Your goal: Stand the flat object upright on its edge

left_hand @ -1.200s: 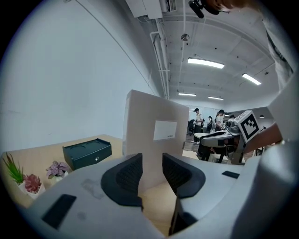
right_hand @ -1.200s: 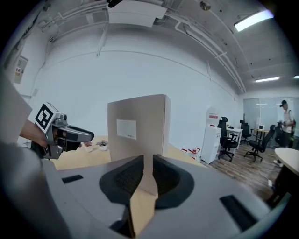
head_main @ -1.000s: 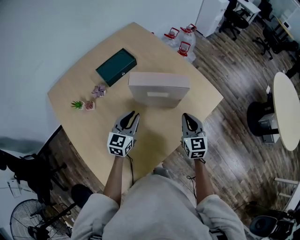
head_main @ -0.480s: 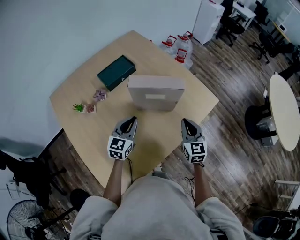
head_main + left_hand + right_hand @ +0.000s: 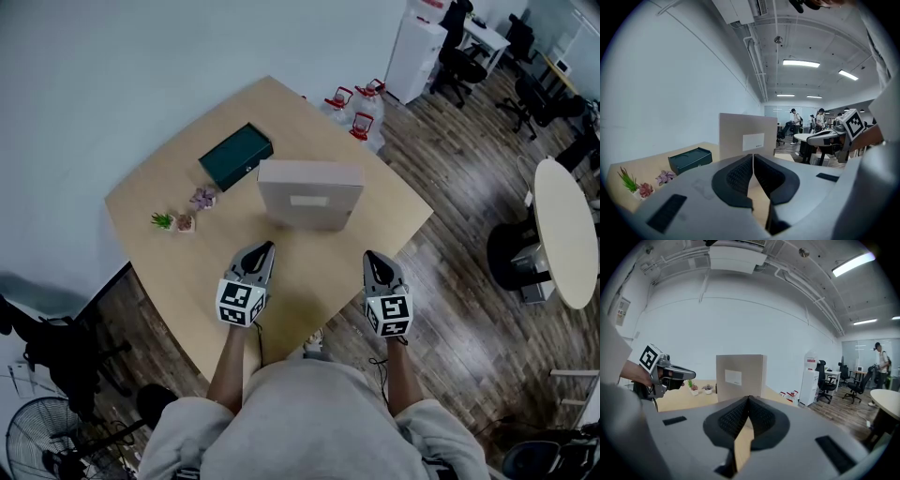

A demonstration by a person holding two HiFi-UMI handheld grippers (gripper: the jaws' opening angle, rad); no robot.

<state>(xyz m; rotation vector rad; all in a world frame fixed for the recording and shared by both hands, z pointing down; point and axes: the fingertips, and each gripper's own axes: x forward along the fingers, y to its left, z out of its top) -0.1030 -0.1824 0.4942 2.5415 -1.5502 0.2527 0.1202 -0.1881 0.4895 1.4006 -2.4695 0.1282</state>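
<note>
A flat beige cardboard box (image 5: 310, 194) with a white label stands upright on its edge in the middle of the wooden table (image 5: 178, 281); it also shows as the box (image 5: 747, 136) and the box (image 5: 739, 375) in the gripper views. My left gripper (image 5: 263, 249) is shut and empty, held near the table's front edge, well short of the box. My right gripper (image 5: 371, 259) is shut and empty too, to the right, at about the same distance from the box. In the gripper views both pairs of pads meet: left gripper (image 5: 753, 164), right gripper (image 5: 748, 405).
A dark green case (image 5: 235, 156) lies behind the box to the left. Two small potted plants (image 5: 184, 217) sit at the table's left. Water jugs (image 5: 354, 106) stand on the floor past the far corner. A round white table (image 5: 565, 230) is at the right.
Both grippers have drawn back a little toward the table's front edge, away from the box. The box stays upright where it was.
</note>
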